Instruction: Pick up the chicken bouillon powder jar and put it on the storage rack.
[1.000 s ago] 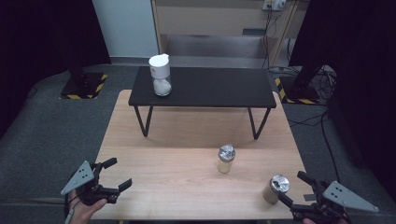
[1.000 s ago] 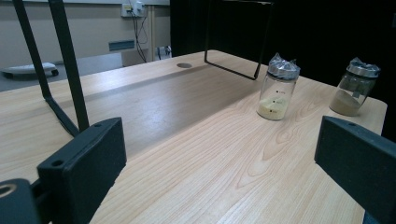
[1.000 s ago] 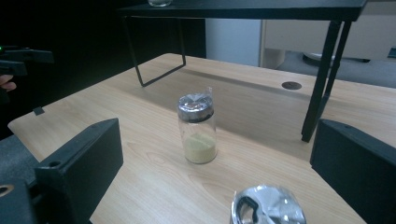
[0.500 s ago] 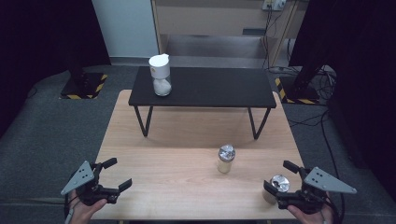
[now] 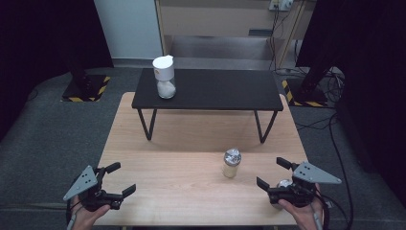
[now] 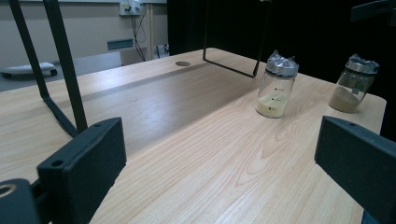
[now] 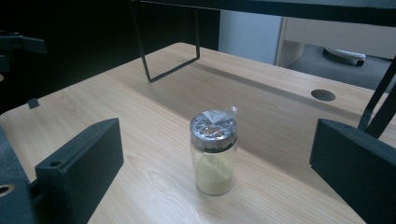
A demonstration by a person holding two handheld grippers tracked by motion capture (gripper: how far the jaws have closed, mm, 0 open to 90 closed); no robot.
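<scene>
A small glass jar of pale yellow powder (image 5: 231,164) with a foil-covered lid stands on the wooden table (image 5: 191,139), right of centre. My right gripper (image 5: 269,172) is open just to its right, jaws turned toward it. In the right gripper view the same yellow-powder jar (image 7: 214,151) stands a short way ahead between the spread jaws, untouched. A second jar of brown powder (image 5: 283,184) is mostly hidden under my right gripper; the left gripper view shows the brown jar (image 6: 352,84) beside the yellow one (image 6: 276,84). My left gripper (image 5: 123,178) hangs open and empty at the front left corner.
A low black table (image 5: 215,91) on thin metal legs stands across the far half of the wooden table. A white-lidded jar of white powder (image 5: 164,76) sits on its left end. Bare wood lies between the two grippers. A round cable hole (image 7: 323,95) is in the tabletop.
My right gripper has moved left and forward from the front right corner, over the brown jar, toward the yellow-powder jar. The left gripper has stayed still.
</scene>
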